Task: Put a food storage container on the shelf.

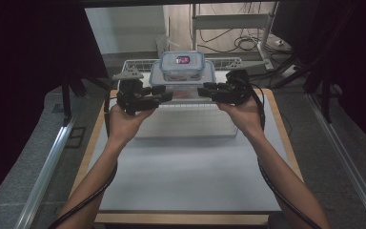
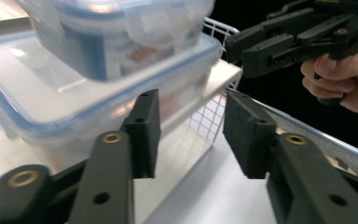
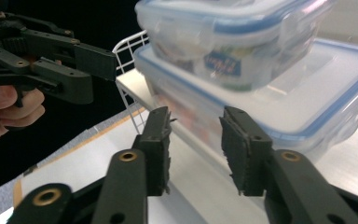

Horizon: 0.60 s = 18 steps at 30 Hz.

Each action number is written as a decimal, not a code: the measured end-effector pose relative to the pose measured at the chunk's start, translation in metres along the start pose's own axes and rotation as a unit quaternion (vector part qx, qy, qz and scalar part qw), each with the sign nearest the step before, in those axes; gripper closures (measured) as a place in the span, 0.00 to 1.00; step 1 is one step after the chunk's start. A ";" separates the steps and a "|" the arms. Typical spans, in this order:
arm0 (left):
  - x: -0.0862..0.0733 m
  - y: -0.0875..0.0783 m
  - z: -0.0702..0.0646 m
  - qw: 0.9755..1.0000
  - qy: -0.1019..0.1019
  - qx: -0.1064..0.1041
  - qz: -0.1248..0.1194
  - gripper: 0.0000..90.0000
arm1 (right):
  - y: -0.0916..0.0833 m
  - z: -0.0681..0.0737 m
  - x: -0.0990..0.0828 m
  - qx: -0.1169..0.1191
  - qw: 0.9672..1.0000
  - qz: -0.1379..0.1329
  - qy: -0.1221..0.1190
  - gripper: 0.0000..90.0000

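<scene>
A small clear lidded box with a blue seal (image 1: 182, 63) sits on top of a larger clear lidded box (image 1: 182, 78). Both rest on a white board (image 2: 223, 74) across the far end of a white wire basket (image 1: 228, 62). My left gripper (image 1: 166, 97) is at the stack's near left corner and my right gripper (image 1: 201, 90) at its near right corner, their tips facing each other. In the left gripper view the left gripper (image 2: 191, 100) is open, with the board's corner behind the gap. In the right gripper view the right gripper (image 3: 196, 116) is open just short of the large box (image 3: 279, 107).
The basket stands on a pale mat (image 1: 186, 176) on a wooden table (image 1: 88, 157). Dark drapes (image 1: 24, 71) flank both sides. Metal rails (image 1: 47, 167) run along the floor, and cables (image 1: 243, 43) lie behind the table. The mat's near half lies bare.
</scene>
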<state>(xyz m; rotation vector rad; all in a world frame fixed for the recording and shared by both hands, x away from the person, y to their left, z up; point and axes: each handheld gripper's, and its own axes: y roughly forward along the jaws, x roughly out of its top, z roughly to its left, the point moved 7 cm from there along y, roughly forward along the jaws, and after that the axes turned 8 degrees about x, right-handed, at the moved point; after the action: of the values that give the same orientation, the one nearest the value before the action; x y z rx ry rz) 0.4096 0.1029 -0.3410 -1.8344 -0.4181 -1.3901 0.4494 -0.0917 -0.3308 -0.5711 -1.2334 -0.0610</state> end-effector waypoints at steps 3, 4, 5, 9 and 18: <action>-0.009 -0.001 -0.004 1.000 0.012 0.003 0.004 0.54 | 0.000 0.004 -0.008 -0.001 1.000 0.008 -0.006 0.62; -0.012 -0.002 -0.006 1.000 0.017 0.005 0.005 0.52 | 0.000 0.005 -0.009 -0.001 1.000 0.009 -0.007 0.61; -0.015 -0.002 -0.007 1.000 0.022 0.007 0.006 0.50 | 0.000 0.006 -0.012 0.001 1.000 0.010 -0.007 0.60; -0.027 -0.004 -0.011 0.999 0.041 0.016 0.014 0.43 | 0.000 0.009 -0.022 0.002 1.000 0.015 -0.010 0.55; -0.062 -0.002 -0.018 0.998 0.050 0.026 0.033 0.25 | -0.005 0.017 -0.049 -0.006 0.999 0.029 -0.025 0.42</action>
<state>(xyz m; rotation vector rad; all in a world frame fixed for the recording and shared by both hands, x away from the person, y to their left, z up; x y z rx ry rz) 0.3748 0.1031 -0.3957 -1.7140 -0.3358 -1.4052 0.4164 -0.1008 -0.3696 -0.6212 -1.2649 -0.0043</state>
